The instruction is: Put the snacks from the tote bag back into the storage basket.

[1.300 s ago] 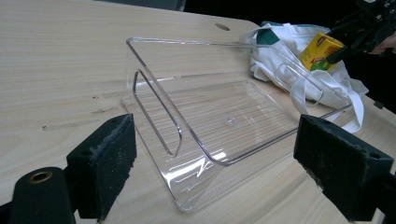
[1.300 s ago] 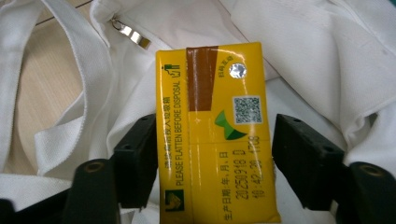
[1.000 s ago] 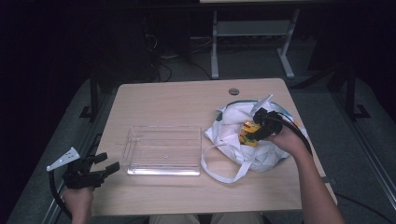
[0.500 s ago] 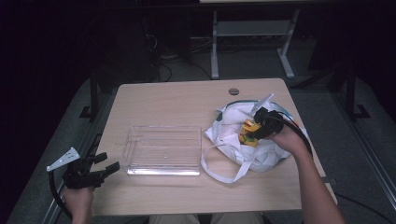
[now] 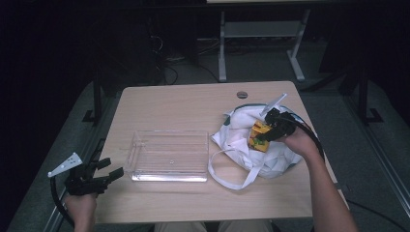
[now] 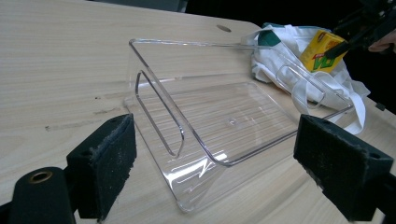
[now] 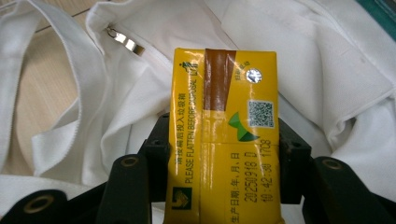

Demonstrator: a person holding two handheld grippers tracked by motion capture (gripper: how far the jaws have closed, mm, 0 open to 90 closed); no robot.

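A yellow drink carton point(image 7: 224, 135) sits clamped between the jaws of my right gripper point(image 5: 264, 137), just above a crumpled white cloth bag point(image 5: 244, 140) at the table's right. The carton point(image 5: 259, 135) also appears in the left gripper view point(image 6: 322, 49), far right. A clear plastic tray point(image 5: 167, 155) lies empty at the table's middle. My left gripper point(image 5: 110, 170) hovers off the table's left front corner, open, jaws wide apart and aimed at the tray point(image 6: 233, 116).
The wooden table point(image 5: 183, 104) has a round cable hole point(image 5: 242, 94) near its far edge. The bag's strap point(image 5: 232, 181) loops out toward the front. Dark floor and a white desk frame point(image 5: 261, 34) lie beyond.
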